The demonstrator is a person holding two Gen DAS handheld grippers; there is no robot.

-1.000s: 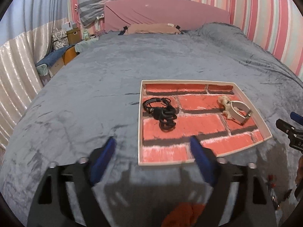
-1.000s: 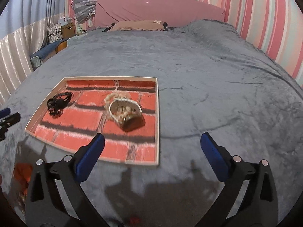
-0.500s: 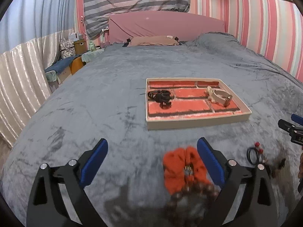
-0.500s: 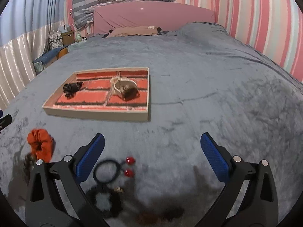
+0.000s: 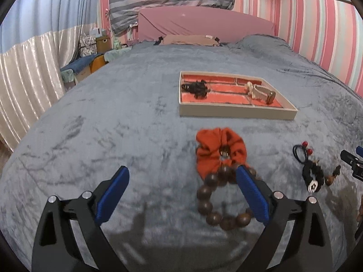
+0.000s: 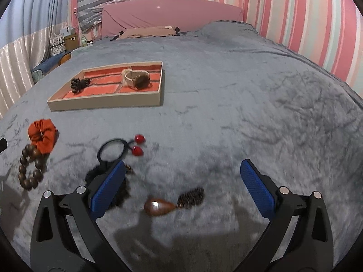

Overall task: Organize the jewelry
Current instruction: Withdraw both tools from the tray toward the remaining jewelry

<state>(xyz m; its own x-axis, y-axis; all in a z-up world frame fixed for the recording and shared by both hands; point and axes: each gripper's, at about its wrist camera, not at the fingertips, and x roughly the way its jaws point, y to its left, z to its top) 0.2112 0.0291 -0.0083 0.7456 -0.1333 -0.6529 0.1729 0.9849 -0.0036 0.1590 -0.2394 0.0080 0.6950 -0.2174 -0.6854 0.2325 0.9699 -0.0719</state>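
Note:
A cream tray (image 5: 236,111) (image 6: 104,103) with a red brick-pattern floor lies on the grey bed; inside it are a black tangle (image 5: 198,88) (image 6: 79,85) and a beige watch (image 5: 261,91) (image 6: 137,79). Nearer lie an orange scrunchie (image 5: 217,151) (image 6: 43,136), a brown bead bracelet (image 5: 215,204) (image 6: 30,167), a black hair tie with red balls (image 5: 301,150) (image 6: 118,150), a black fuzzy piece (image 5: 314,176) and a brown teardrop pendant (image 6: 160,206). My left gripper (image 5: 181,190) stands open with the bracelet by its right finger. My right gripper (image 6: 181,185) is open above the pendant.
The grey blanket (image 6: 249,104) spreads wide to the right. A pink headboard (image 5: 204,22) and a tan pillow (image 5: 188,39) close the far end. Boxes and curtains (image 5: 29,72) stand off the bed's left edge. The right gripper's tip (image 5: 350,161) shows at the left wrist view's right edge.
Both grippers have drawn back from the tray toward the bed's near end. The scrunchie, bracelet, hair tie and pendant have come into view; the tray looks smaller and farther.

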